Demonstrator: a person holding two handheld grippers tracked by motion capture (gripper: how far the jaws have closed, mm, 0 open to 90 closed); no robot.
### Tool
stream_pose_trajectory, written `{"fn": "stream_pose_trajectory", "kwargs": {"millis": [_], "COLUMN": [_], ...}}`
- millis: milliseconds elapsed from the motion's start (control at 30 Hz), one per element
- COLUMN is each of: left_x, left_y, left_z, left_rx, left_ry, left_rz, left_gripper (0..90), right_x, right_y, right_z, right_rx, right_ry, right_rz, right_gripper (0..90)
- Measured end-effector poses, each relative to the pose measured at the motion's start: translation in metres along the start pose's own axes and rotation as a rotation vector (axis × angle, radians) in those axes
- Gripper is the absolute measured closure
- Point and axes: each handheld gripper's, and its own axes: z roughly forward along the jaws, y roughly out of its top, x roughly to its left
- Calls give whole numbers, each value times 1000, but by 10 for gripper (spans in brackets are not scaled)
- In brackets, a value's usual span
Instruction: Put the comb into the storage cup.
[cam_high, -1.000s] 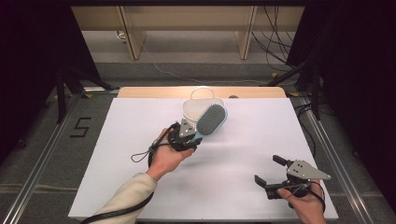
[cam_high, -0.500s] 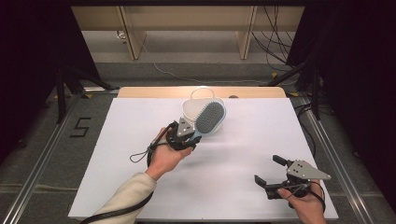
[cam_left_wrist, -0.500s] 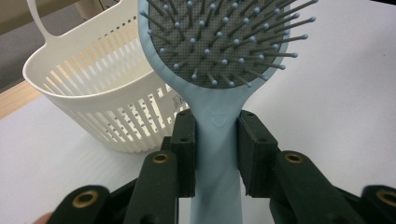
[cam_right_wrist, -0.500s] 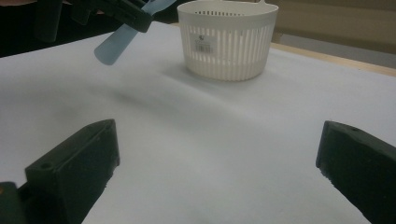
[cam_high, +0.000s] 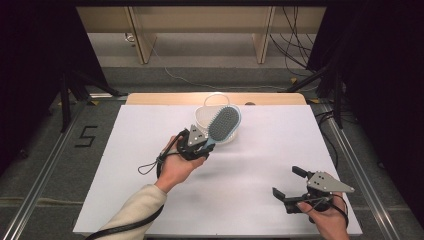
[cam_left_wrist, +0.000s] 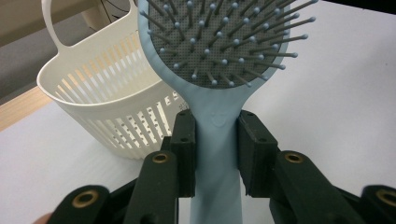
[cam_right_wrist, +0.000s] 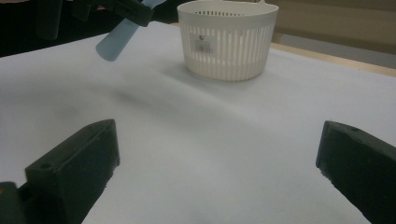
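Holding item one: a pale blue hairbrush (cam_high: 223, 125), clamped by its handle between the two black jaws of the left gripper (cam_high: 202, 145). In the left gripper view the pads press on either side of the handle (cam_left_wrist: 217, 140) just below the brush head, and the handle runs down past the jaws toward the camera. Bristle face, grey pad with light-tipped pins, turned up toward the high view. Brush head rises ahead of the jaws, tilted, and hangs over the near rim of the basket, clear of the table.

Item two: white slotted plastic basket (cam_high: 212, 120) with a loop handle at its far side, upright on the white table (cam_high: 260, 165), near the far edge. Seen in the right gripper view (cam_right_wrist: 229, 39) with a small label on its wall; the tail of the brush handle (cam_right_wrist: 116, 39) juts into that view at upper left, off the surface.

Item three: right gripper (cam_high: 291, 184), in the person's right hand at the near right corner of the table, well apart from brush and basket. Jaws stand wide, bare table between them.

Item four: left hand (cam_high: 175, 165), light sleeve, around the left gripper's body, cable loop trailing beside it.
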Motion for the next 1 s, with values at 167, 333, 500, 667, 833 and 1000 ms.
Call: {"fn": "stream_pose_trajectory", "kwargs": {"millis": [167, 333, 500, 667, 833, 1000], "left_x": [1, 2, 3, 4, 5, 6], "left_y": [0, 1, 1, 1, 2, 2], "left_z": [-1, -1, -3, -3, -4, -5], "left_rx": [-11, -17, -25, -31, -39, -48], "left_ry": [-3, -1, 6, 9, 5, 12], "left_rz": [-10, -15, -14, -18, -27, -26], "left_gripper": [700, 700, 700, 700, 700, 700], "right_x": [0, 0, 0, 0, 0, 0], "right_y": [0, 0, 0, 0, 0, 0], "right_z": [0, 0, 0, 0, 0, 0], "right_rx": [0, -1, 0, 0, 0, 0], "right_ry": [1, 0, 1, 0, 1, 0], "right_rz": [0, 0, 0, -1, -1, -1], "right_gripper": [2, 2, 2, 2, 2, 2]}}
